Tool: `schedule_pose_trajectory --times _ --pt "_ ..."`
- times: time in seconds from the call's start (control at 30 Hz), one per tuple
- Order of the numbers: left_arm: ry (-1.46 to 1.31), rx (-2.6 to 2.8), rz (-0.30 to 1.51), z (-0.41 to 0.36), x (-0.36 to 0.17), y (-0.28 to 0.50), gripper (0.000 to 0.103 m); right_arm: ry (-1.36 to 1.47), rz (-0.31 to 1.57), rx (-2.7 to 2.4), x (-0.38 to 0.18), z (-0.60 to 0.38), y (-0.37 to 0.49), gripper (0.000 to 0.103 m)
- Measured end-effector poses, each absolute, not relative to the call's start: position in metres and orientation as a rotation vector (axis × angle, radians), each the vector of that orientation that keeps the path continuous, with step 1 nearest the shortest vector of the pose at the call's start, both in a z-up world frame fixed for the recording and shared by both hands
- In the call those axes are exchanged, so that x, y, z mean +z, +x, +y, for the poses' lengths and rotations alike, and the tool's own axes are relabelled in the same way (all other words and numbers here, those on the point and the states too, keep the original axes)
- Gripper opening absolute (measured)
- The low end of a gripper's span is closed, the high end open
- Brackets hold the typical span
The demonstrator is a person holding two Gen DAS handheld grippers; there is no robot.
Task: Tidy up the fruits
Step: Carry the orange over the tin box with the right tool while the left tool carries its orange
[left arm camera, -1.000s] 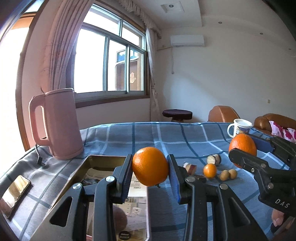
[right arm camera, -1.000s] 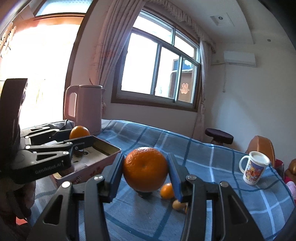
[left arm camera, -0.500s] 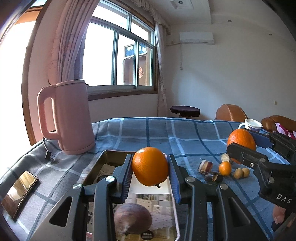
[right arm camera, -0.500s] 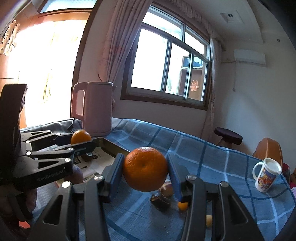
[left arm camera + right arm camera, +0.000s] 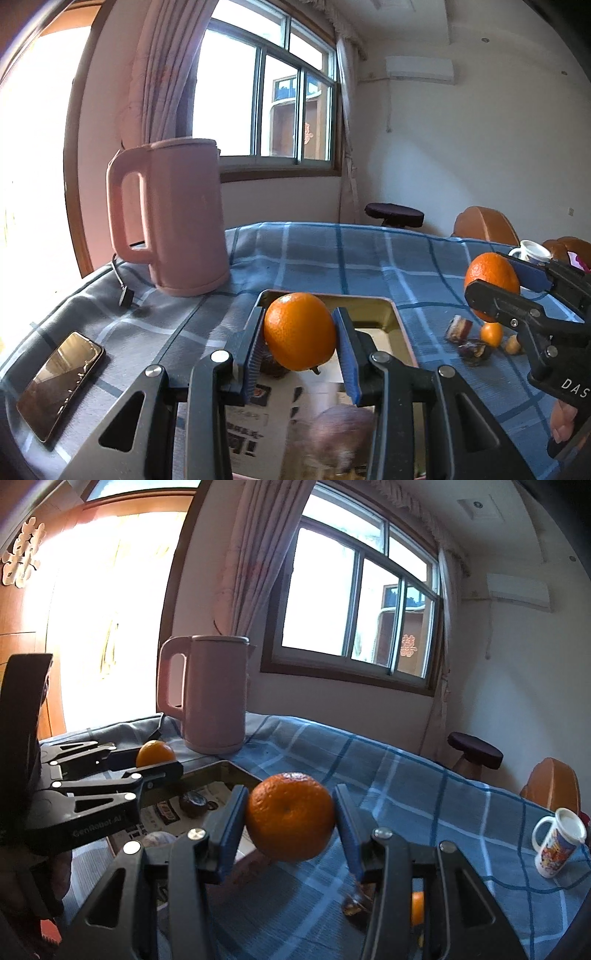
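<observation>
My left gripper (image 5: 300, 332) is shut on an orange (image 5: 300, 331) and holds it above the far half of a gold metal tray (image 5: 394, 317) lined with printed paper. A brownish round fruit (image 5: 341, 424) lies blurred in the tray's near part. My right gripper (image 5: 290, 818) is shut on a second orange (image 5: 290, 816), just right of the tray (image 5: 236, 771). In the left wrist view the right gripper (image 5: 496, 286) and its orange (image 5: 491, 275) hang at the right. In the right wrist view the left gripper (image 5: 159, 758) with its orange (image 5: 155, 753) is at the left.
A pink kettle (image 5: 173, 218) stands behind the tray, its cord and plug (image 5: 125, 295) beside it. A phone (image 5: 59, 384) lies at the left. Small fruits (image 5: 491, 334) and dark pieces (image 5: 474, 349) lie right of the tray. A mug (image 5: 557, 843) stands at the right.
Both grippers have moved left with their oranges. The left orange now hangs over the tray's far half; the right gripper has come nearer the tray.
</observation>
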State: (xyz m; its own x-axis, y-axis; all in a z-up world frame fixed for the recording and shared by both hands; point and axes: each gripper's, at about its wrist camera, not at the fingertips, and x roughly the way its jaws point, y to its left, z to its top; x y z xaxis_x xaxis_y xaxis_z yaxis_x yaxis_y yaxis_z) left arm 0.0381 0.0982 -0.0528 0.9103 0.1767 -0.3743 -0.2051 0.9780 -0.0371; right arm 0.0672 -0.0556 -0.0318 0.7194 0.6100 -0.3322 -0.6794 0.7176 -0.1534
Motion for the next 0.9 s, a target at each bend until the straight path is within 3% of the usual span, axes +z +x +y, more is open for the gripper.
schedule_pose_trajectory --times 0.9 --pt "-0.064 0.185 0.536 0.121 -0.069 0.067 0.038 -0.33 0.403 0.77 -0.063 0.011 0.097 0.05"
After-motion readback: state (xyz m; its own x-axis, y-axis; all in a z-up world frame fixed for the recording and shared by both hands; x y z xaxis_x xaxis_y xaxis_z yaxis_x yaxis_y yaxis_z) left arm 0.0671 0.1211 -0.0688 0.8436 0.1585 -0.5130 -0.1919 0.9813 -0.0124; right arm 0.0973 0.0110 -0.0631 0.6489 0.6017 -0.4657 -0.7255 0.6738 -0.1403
